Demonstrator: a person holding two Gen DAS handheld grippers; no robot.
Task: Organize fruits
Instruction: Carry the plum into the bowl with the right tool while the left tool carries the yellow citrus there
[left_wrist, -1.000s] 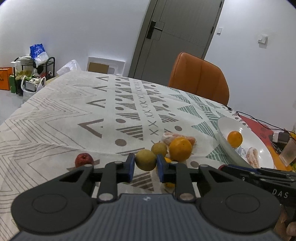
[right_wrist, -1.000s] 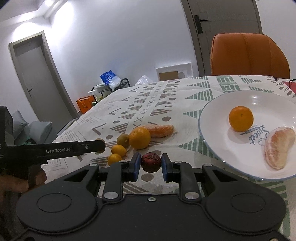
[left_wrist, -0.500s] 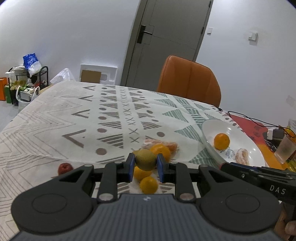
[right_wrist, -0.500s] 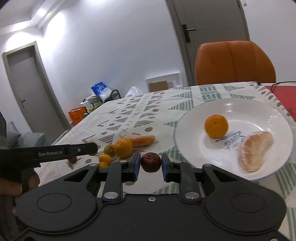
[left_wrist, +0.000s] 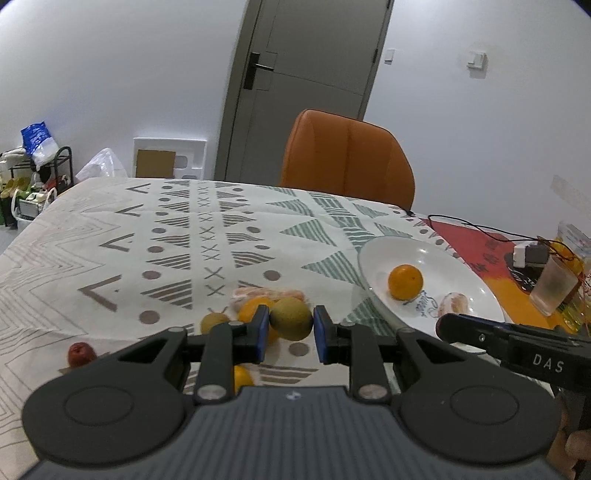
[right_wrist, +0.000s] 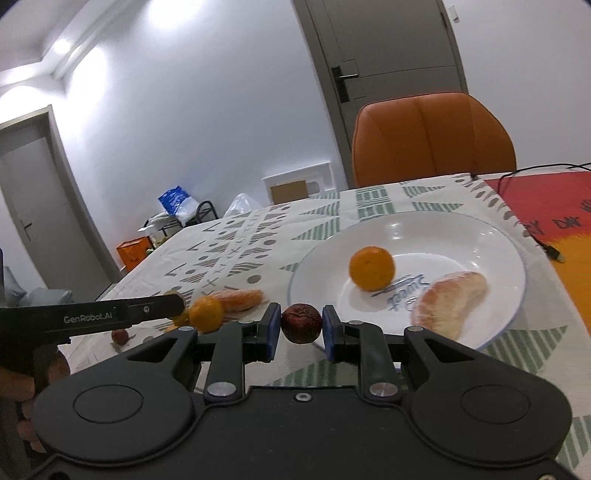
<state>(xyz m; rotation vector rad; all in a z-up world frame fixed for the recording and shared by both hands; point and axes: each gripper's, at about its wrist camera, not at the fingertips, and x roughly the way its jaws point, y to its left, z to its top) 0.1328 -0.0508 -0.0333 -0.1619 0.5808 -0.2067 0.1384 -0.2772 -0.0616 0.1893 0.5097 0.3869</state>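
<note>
— Two fruits are held off the desk (left_wrist: 110, 236)?
— Confirmed. The left hand-held gripper (left_wrist: 288, 334) is clamped on a green-brown fruit (left_wrist: 291, 319), blue pads touching both sides. The right hand-held gripper (right_wrist: 300, 329) is clamped the same way on a dark red wrinkled fruit (right_wrist: 301, 323).

— Position of the plate?
— The white plate (right_wrist: 491, 236) lies on the patterned cloth, just beyond the right hand-held gripper. It carries an orange (right_wrist: 372, 267) and a peeled piece of citrus (right_wrist: 448, 302) (the two sit apart).

— Loose items on the cloth?
— Left of the plate, a cluster: another orange (left_wrist: 251, 309), a peeled piece (left_wrist: 269, 294) behind it, a small green fruit (left_wrist: 214, 322), and a small orange one (left_wrist: 242, 376) partly hidden by the left hand-held gripper. A small red fruit (left_wrist: 80, 353) lies well apart to the left.

— Surroundings?
— An orange chair (left_wrist: 347, 158) stands at the far edge of the desk.
</note>
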